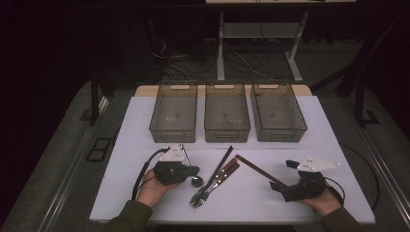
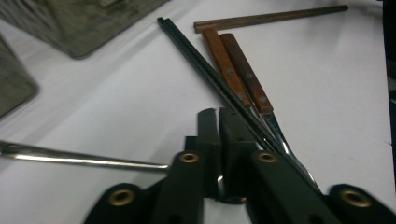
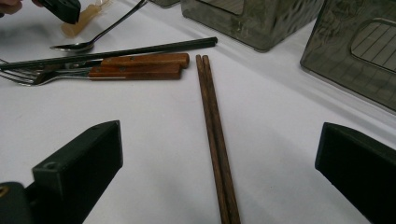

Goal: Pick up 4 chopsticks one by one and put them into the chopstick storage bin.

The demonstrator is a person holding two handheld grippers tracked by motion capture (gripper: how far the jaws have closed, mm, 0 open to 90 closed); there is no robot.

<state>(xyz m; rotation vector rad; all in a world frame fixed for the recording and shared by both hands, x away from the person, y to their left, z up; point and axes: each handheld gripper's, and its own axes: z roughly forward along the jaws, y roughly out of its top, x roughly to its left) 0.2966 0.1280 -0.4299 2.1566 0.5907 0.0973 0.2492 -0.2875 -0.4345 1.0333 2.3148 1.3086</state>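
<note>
Item: slim shiny metal spoon [image 1: 187, 162], lying on the white worktop [image 1: 145, 121] near its front left part, bowl toward the front edge, handle running back toward the left tray. The left gripper [image 2: 218, 140] is sitting over it, black jaws drawn together; in the left gripper view the handle is coming in from the left and ending at the jaws, though whether the pads are pinching it cannot be told.

Item: right gripper [image 3: 219, 154], resting near the front right corner, jaws standing wide apart, a pair of dark brown wooden chopsticks [image 3: 214, 126] lying on the worktop between them, untouched.

Item: two wooden-handled metal forks [image 1: 218, 180] and a pair of black chopsticks [image 1: 220, 166], lying side by side at centre front, just beside the spoon.

Item: three smoky transparent plastic trays [image 1: 227, 113], standing in a row along the back edge.

Setting: dim room, grey floor, a white table frame [image 1: 221, 48] and loose cables behind
</note>
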